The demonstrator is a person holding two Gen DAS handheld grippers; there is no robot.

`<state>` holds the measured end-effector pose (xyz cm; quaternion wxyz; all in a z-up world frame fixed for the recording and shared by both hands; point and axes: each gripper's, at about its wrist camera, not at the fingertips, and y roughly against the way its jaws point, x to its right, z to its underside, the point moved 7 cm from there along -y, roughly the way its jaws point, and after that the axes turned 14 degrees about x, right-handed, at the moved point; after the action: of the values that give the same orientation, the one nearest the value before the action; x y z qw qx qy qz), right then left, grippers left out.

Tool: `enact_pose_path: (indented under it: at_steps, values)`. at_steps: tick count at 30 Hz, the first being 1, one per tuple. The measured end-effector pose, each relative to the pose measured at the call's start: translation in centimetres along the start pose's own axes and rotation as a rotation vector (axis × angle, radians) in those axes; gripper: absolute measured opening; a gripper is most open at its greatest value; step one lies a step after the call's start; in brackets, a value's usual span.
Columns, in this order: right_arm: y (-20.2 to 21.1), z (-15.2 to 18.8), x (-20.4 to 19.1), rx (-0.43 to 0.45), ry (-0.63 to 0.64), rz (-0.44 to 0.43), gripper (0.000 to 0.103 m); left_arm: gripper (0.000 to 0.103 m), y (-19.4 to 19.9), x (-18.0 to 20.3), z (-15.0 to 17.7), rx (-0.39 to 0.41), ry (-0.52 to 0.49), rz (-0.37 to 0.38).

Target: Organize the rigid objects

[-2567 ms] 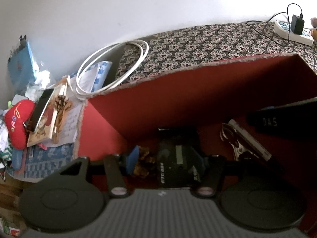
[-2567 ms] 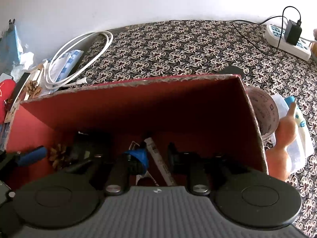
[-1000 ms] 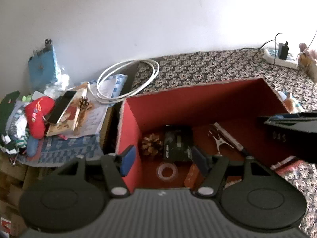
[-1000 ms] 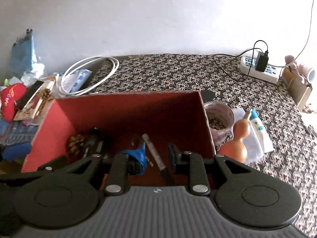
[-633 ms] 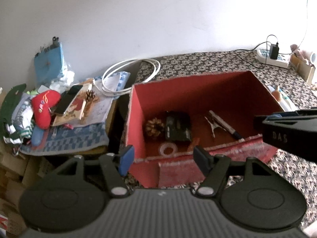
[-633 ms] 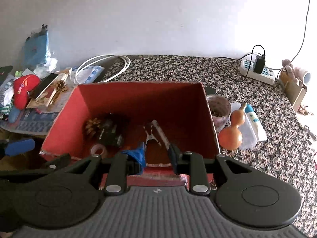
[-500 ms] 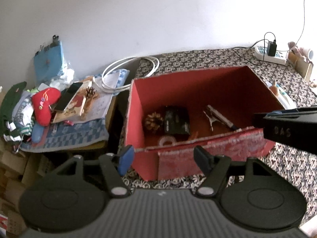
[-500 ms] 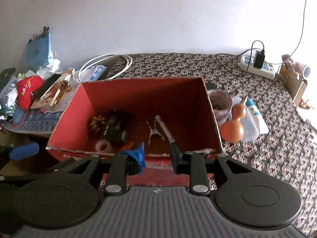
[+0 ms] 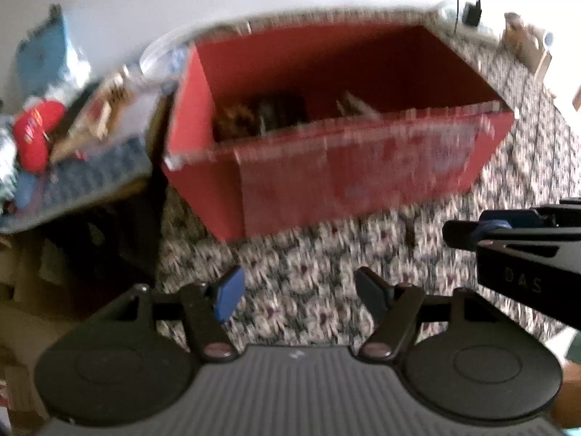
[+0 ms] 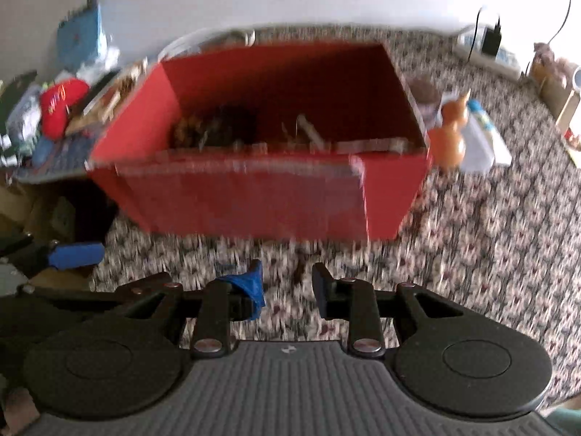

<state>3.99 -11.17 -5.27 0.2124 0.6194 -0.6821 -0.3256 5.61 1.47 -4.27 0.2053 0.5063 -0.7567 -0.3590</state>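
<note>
- On the patterned cloth (image 10: 490, 218) we see the red box (image 10: 254, 196), well ahead of both our grippers.
- Inside it, blurred, lie a pinecone (image 9: 232, 116), a dark object and a pen-like item by the far wall.
- Our left gripper (image 9: 297, 292) is spread wide, holding nothing.
- Our right gripper (image 10: 288, 287) is parted and empty.
- An orange gourd (image 10: 450, 134) stands just beside the box's right wall.

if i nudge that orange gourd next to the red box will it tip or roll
Probably tips easily: the orange gourd stands upright on a rounded base with a narrow neck. Once down, its round belly would likely roll. It stands close against the red box, which may block it that way.
</note>
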Motion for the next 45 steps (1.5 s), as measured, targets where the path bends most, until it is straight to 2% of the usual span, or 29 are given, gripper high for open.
enact_pose_path:
  at_steps: [2, 5, 17, 25, 35, 45]
  values:
    - [-0.4, 0.9, 0.0, -0.027, -0.007, -0.001, 0.012, 0.074, -0.5, -0.1, 0.6, -0.029, 0.012, 0.011]
    - [-0.7, 1.5, -0.1, -0.051, -0.005, -0.002, 0.012, 0.075, -0.5, -0.4, 0.4, -0.026, 0.005, -0.007]
    - [0.5, -0.7, -1.0, 0.014, 0.018, -0.031, 0.013, 0.076, 1.6, -1.5, -2.0, 0.047, -0.011, -0.063]
    - [2.3, -3.4, -1.2, 0.092, 0.009, -0.035, 0.013, 0.078, 3.5, -1.8, -4.7, 0.128, -0.019, -0.066]
    - [3.4, -8.6, -0.7, 0.257, -0.008, -0.019, 0.014, 0.083, 4.8, -2.6, -11.0, 0.289, -0.025, -0.132]
    - [1.7, -10.4, 0.4, 0.302, -0.043, 0.011, 0.015, 0.084, 2.5, -2.7, -12.6, 0.304, 0.006, -0.143]
